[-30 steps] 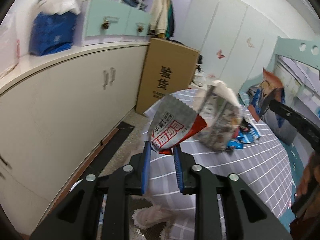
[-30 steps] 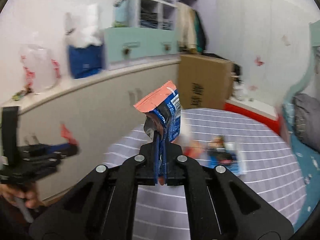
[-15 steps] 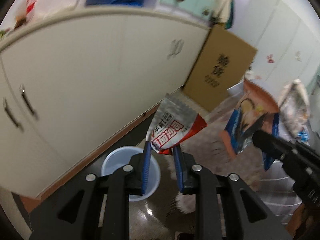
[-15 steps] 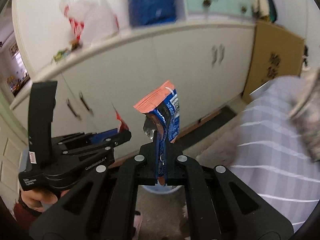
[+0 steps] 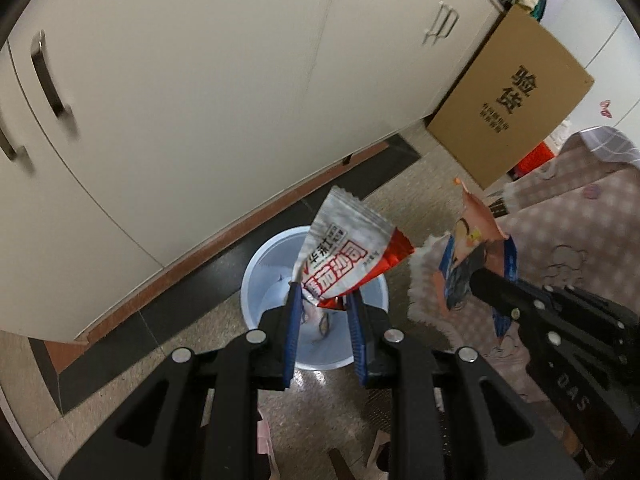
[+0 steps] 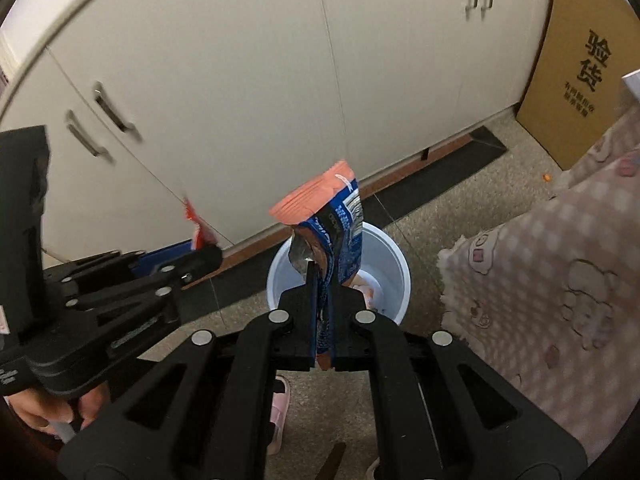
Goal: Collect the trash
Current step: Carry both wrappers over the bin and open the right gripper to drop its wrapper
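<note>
My left gripper [image 5: 324, 304] is shut on a silver and red snack wrapper [image 5: 348, 256] and holds it above a pale blue trash bin [image 5: 260, 272] on the floor. My right gripper [image 6: 322, 280] is shut on an orange and blue snack bag [image 6: 332, 232], held upright above the same bin [image 6: 392, 280]. The right gripper with its bag [image 5: 464, 264] shows at the right of the left wrist view. The left gripper [image 6: 200, 256] shows at the left of the right wrist view. Some trash lies inside the bin.
White cabinets [image 5: 200, 80] run behind the bin. A cardboard box [image 5: 512, 96] leans by them at the right. A pink patterned rug [image 6: 560, 280] lies right of the bin. A pink slipper [image 6: 280, 404] is on the floor near me.
Both grippers swung from the striped table down and left to the floor. The bin came into view and now sits right under both held wrappers.
</note>
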The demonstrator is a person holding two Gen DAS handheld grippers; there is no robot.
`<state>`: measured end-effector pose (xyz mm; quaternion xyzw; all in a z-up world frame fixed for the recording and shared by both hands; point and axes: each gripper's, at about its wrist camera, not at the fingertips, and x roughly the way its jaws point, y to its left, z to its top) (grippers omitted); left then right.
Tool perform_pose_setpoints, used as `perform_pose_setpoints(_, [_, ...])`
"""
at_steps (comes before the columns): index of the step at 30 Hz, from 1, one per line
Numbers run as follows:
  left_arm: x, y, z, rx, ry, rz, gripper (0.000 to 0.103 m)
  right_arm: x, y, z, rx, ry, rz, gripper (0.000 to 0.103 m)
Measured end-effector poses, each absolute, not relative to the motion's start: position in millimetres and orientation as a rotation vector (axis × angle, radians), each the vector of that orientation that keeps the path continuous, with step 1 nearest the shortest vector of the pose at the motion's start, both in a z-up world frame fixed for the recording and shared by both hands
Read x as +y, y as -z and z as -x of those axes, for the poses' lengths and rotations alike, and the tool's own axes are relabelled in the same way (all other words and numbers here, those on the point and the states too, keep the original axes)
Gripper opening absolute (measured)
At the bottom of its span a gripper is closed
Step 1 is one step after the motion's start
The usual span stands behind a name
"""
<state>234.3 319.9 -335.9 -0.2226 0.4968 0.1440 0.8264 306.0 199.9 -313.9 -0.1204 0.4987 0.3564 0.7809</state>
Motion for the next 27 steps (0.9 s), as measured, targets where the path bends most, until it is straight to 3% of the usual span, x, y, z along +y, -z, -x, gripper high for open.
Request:
perform_pose_setpoints(3, [324,348,-238,1.082,-0.314,0.48,0.022,198,328,-314,1.112,-0.764,0.245,0.01])
perform_pose_setpoints(7, [326,362,-243,1.108,-0.314,0.49,0.022,203,344,-321,1.139,-0.745,0.21,0.048])
perform_pose_setpoints(27, [312,366,-266,1.146,-0.282,0.464,0.022,182,325,-311,1.064,-0.658,0.242,0.053])
